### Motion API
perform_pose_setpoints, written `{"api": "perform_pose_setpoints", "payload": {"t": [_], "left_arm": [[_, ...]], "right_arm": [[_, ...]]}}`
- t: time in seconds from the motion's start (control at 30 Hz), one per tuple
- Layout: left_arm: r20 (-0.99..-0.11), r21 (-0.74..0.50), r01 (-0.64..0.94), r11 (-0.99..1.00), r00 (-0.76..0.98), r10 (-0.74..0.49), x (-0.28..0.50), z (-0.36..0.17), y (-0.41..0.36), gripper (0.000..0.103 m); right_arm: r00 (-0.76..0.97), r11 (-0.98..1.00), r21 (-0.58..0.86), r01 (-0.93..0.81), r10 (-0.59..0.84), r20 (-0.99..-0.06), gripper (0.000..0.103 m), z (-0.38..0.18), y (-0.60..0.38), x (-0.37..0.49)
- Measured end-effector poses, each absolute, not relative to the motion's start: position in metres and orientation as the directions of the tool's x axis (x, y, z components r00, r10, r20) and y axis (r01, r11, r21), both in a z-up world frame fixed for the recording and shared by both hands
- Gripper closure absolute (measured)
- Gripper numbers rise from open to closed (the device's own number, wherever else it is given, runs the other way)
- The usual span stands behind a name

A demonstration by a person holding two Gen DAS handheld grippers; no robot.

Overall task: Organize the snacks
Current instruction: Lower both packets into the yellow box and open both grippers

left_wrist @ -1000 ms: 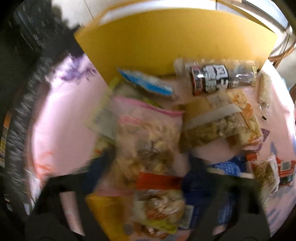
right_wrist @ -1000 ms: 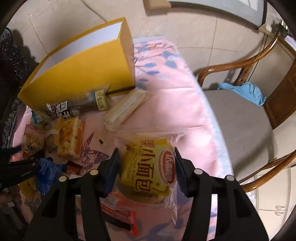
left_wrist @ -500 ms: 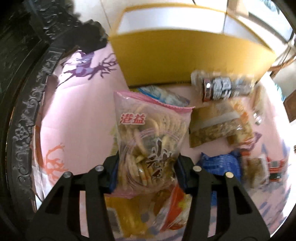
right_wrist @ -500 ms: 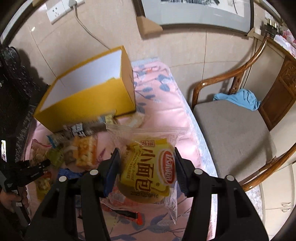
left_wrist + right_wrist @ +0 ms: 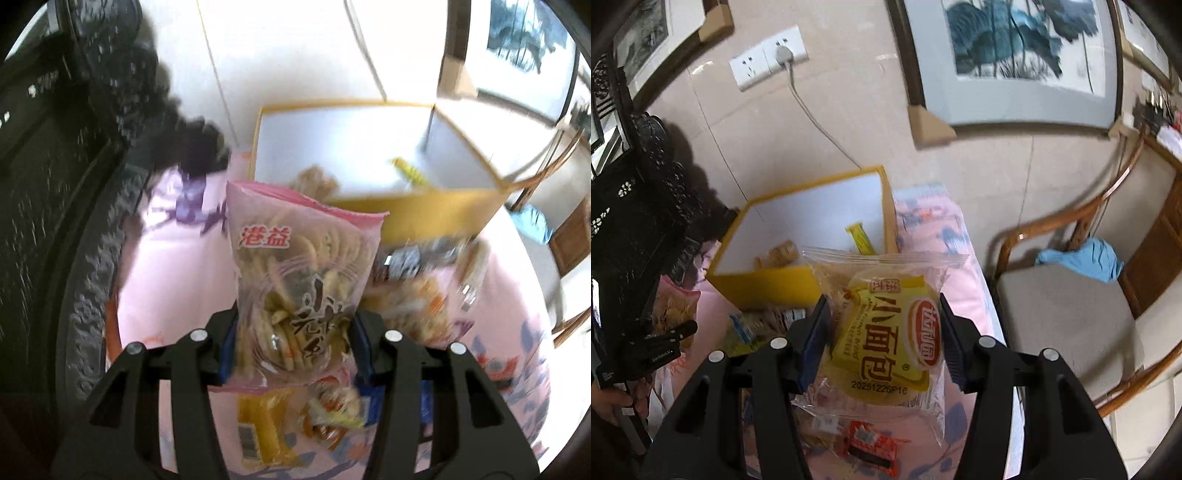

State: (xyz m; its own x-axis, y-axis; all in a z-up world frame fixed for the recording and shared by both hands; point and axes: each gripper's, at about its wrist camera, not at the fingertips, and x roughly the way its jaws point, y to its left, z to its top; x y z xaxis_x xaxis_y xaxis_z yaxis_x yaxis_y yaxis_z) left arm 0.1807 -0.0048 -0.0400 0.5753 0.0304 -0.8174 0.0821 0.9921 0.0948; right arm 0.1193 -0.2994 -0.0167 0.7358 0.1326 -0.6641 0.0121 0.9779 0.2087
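Left gripper [image 5: 293, 345]: jaws have just been closing and are clamped on the lower part of a pink cracker bag [image 5: 299, 280], which stands upright between the pads, raised above the table.

Right gripper [image 5: 882, 341]: jaws clamped on a clear-wrapped yellow bread pack [image 5: 886, 328], held upright and clear of the table.

Below the left gripper, near edge: a yellow packet with a barcode [image 5: 260, 424] and an orange-and-white snack pack [image 5: 332, 406] lie on the pink tablecloth [image 5: 170, 280].

Right of the cracker bag: a blurred cluster of loose snacks, among them a dark-labelled clear pack [image 5: 410, 258] and an orange-speckled pack [image 5: 417, 306].

Below the right gripper: a small red wrapped snack [image 5: 868, 441] on the cloth.

Far side of the table: an open yellow box [image 5: 768, 284] with a white interior, against the wall. Inside it, a yellow stick pack [image 5: 862, 240] and a tan snack [image 5: 781, 253].

Far right of the right wrist view: a wooden armchair [image 5: 1067, 314] with a blue cloth [image 5: 1082, 258] on its seat.

Wall beyond: a framed painting [image 5: 1012, 55] and a white socket plate [image 5: 768, 57] with a cord plugged in.
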Motion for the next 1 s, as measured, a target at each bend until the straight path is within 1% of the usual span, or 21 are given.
{"api": "perform_pose_setpoints", "payload": {"t": [0.07,0.17,0.33,0.43,0.53,0.67,0.73,0.87,1.0], "left_arm": [[-0.786,0.081,0.102,0.992,0.618,0.001,0.187,-0.020,-0.010,0.053],[-0.746,0.075,0.102,0.992,0.666,-0.012,0.198,0.004,-0.012,0.053],[-0.685,0.087,0.058,0.995,0.728,0.017,0.230,0.032,-0.006,0.053],[-0.659,0.109,0.059,0.992,0.751,0.027,0.251,0.042,-0.005,0.053],[-0.655,0.106,0.048,0.993,0.755,0.034,0.277,0.041,-0.005,0.053],[-0.661,0.066,0.044,0.997,0.751,0.010,0.308,0.030,-0.005,0.053],[-0.659,0.052,0.045,0.998,0.752,0.000,0.319,0.023,-0.005,0.053],[-0.668,0.018,0.042,0.999,0.744,-0.019,0.345,0.008,-0.003,0.053],[-0.691,0.028,0.027,0.999,0.723,0.000,0.357,-0.006,-0.002,0.053]], "right_arm": [[0.756,0.979,0.204,-0.012,0.142,-0.639,0.048,-0.005,-0.294,0.124],[0.782,0.976,0.211,-0.050,0.169,-0.600,0.048,0.010,-0.285,0.136],[0.801,0.965,0.240,-0.110,0.229,-0.553,0.048,0.032,-0.276,0.171],[0.813,0.965,0.216,-0.147,0.243,-0.529,0.048,0.044,-0.266,0.196],[0.815,0.964,0.209,-0.164,0.252,-0.522,0.048,0.050,-0.258,0.228],[0.800,0.961,0.215,-0.176,0.267,-0.537,0.048,0.047,-0.250,0.269],[0.790,0.963,0.206,-0.172,0.260,-0.555,0.048,0.041,-0.242,0.287],[0.767,0.962,0.231,-0.146,0.257,-0.587,0.048,0.022,-0.235,0.313],[0.751,0.965,0.225,-0.134,0.247,-0.612,0.048,0.004,-0.230,0.325]]}}
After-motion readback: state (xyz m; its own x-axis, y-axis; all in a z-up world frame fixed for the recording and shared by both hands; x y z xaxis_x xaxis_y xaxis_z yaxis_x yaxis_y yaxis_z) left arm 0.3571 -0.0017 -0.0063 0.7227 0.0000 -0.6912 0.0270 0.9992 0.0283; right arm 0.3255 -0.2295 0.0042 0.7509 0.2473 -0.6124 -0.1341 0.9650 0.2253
